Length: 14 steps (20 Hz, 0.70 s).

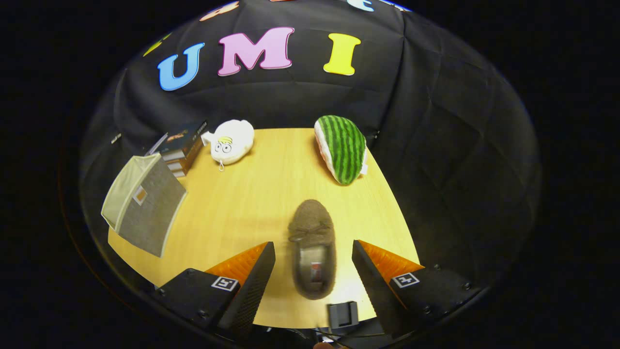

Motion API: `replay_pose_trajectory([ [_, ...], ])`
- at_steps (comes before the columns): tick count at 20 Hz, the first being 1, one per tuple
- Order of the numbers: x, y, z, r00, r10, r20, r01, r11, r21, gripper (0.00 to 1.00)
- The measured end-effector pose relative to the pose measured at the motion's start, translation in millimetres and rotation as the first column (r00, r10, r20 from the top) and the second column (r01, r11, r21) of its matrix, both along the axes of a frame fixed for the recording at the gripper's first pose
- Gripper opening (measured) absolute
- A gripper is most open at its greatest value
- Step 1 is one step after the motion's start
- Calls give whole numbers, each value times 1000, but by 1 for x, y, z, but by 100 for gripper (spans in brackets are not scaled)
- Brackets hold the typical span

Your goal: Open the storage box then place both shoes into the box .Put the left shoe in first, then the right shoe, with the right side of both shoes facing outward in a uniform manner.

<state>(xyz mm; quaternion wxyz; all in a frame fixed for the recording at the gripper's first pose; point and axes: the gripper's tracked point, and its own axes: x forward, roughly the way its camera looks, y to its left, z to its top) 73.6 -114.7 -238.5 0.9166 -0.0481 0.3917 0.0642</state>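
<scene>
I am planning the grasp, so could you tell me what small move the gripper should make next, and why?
Probably lower a little and close. The gripper is open, its fingers either side of the brown shoe without touching it, toe pointing away. The storage box stands off to the left on the table, apparently already open.

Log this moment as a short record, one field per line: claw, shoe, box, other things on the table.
claw: claw open, fingers either side of the shoe, not touching it
shoe: brown slipper on the table, toe pointing away, heel between the fingers
box: grey storage box at the table's left edge, lid state unclear
other things: white plush toy, watermelon plush, stack of books at the far side
</scene>
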Motion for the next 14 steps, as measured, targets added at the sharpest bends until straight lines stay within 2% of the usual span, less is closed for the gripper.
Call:
replay_pose_trajectory([
  [3, 11, -27, -36, 995, 81, -66, -87, 992, -89, 97],
  [7, 22, -37, -83, 976, 141, -168, -157, 984, -85, 99],
  [9, 31, -40, -99, 968, 150, -203, -165, 984, -60, 99],
  [12, 51, -31, -114, 966, 134, -220, -134, 991, 14, 98],
  [14, 53, -26, -129, 954, 136, -266, -128, 991, 46, 93],
])
